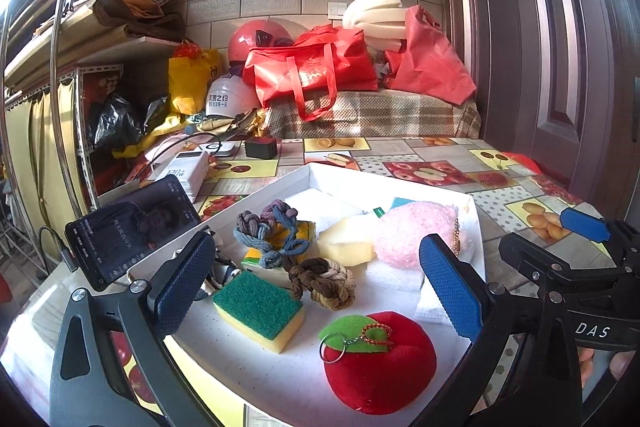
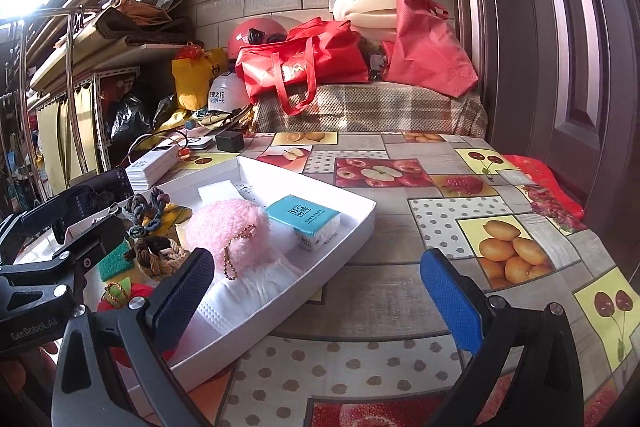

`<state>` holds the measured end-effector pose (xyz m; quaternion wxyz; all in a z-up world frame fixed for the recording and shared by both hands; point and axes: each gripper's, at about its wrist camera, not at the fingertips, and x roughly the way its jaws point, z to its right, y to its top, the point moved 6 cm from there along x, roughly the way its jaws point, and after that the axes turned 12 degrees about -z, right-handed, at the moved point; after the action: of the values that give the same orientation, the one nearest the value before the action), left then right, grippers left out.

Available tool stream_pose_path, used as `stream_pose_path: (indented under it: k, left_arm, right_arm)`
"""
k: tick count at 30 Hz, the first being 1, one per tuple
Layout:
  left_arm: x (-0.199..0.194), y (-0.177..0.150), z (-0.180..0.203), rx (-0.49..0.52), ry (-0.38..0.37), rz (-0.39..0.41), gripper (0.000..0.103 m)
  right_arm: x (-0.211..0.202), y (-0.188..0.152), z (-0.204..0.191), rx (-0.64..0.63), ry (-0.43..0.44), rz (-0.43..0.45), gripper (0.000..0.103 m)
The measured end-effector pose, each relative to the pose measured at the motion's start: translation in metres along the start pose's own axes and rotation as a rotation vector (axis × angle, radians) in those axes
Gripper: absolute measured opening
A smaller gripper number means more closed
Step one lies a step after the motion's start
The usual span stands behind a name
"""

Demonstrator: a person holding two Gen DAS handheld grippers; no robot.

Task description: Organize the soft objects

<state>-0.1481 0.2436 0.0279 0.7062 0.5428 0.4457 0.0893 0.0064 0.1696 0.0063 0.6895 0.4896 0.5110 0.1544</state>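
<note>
Fruit-print tablecloth (image 2: 400, 287) carried the white tray (image 1: 308, 173) already gathering the soft pieces; you held your left gripper (image 1: 316, 291) and right gripper (image 2: 316, 297) spread and empty, presumably choosing a piece

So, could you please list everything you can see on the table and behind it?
tray: one, white, on the table
sponge: one, green over yellow, near end of tray
apple plush: one, red with green leaf, near end of tray
braided ties: several, brown, blue and purple, mid-tray
pink pouch: one, fluffy, mid-tray
tissue pack: one, teal and white, far side of tray
phone: one, black, propped left of tray
red bags: two, behind the table
left tool: blue pads, open over the tray
right tool: blue pads, open beside the tray
</note>
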Motion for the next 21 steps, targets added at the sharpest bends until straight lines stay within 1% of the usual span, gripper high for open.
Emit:
stream_pose_path:
  k: [3,8,13,17,19,21]
  left_arm:
    - [-0.004,-0.006,0.015,0.025,-0.025,-0.020,0.103]
    - [-0.015,-0.014,0.038,0.065,-0.061,-0.031,0.103]
    - [-0.028,-0.022,0.055,0.090,-0.089,-0.033,0.103]
    - [-0.034,-0.024,0.056,0.078,-0.092,-0.037,0.103]
    - [-0.035,-0.025,0.052,0.058,-0.078,-0.040,0.103]
    - [-0.037,-0.026,0.047,0.035,-0.058,-0.041,0.103]
  right_arm:
    - [-0.008,-0.010,0.011,-0.010,-0.013,-0.031,0.103]
    - [-0.034,-0.024,0.033,-0.008,-0.033,-0.005,0.103]
    - [-0.056,-0.037,0.065,0.088,-0.037,-0.006,0.103]
    - [-0.083,-0.041,0.084,0.157,-0.033,0.070,0.103]
    - [-0.101,-0.045,0.089,0.177,-0.039,0.134,0.103]
    - [-0.121,-0.049,0.092,0.191,-0.067,0.215,0.103]
